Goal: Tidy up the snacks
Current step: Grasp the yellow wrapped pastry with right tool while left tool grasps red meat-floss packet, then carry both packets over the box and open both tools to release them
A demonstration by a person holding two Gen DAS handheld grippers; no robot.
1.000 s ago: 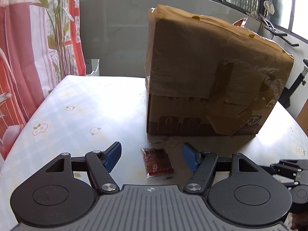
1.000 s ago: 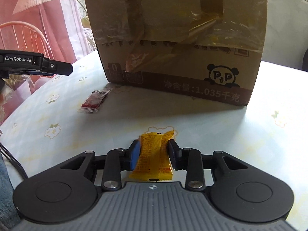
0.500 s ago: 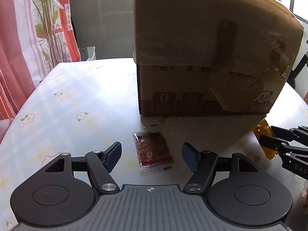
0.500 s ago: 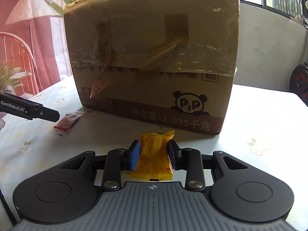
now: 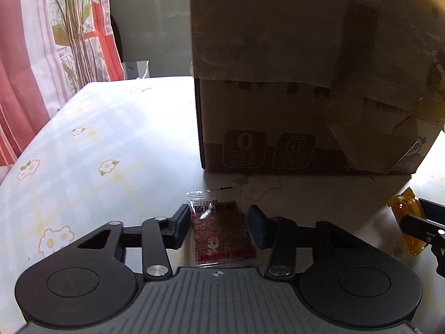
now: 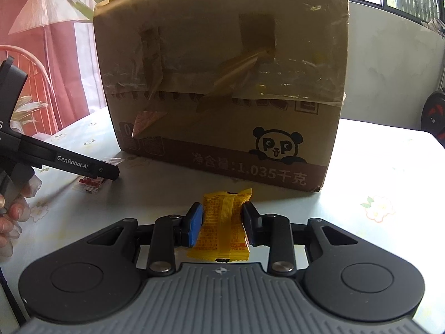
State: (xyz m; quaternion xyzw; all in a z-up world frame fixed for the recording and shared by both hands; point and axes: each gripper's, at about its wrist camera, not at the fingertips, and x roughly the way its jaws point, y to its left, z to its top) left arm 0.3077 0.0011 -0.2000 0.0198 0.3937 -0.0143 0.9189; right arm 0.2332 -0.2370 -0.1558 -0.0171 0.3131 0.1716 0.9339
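Your left gripper [image 5: 219, 224] sits low over the table [image 5: 91, 128], which wears a pale checked cloth printed with small white flowers; its jaws have just been closing, and a clear packet of reddish dried-meat snack [image 5: 221, 229] lies flat on the cloth between them; the blue pads stand just beside the packet's long edges, a sliver of gap showing at each side, so they frame it without pressing. At twelve o'clock from that packet stands a large taped cardboard box [image 5: 306, 83], brown, shut at the top, with a panda logo and printed weight along its lower band; the packet lies near the box's front face, not touching it. At three o'clock in the left wrist view, the tip of your right gripper and its amber wrapper show at the frame's edge.

Your right gripper [image 6: 222, 224] has its jaws narrow, clamped on a yellow wrapped snack bar [image 6: 224, 222]; the pads press both long sides, the crimped top end pointing to twelve o'clock toward the box, the bottom end reaching back toward the gripper body. In the right wrist view your left gripper's black finger, marked GenRobot.AI, reaches in from nine o'clock, with the red packet partly hidden beneath its tip; your fingers [image 6: 16, 211] wrap the handle at eight o'clock. A red-striped curtain [image 5: 22, 83] and a leafy plant [image 5: 72, 25] stand behind the table at ten o'clock.
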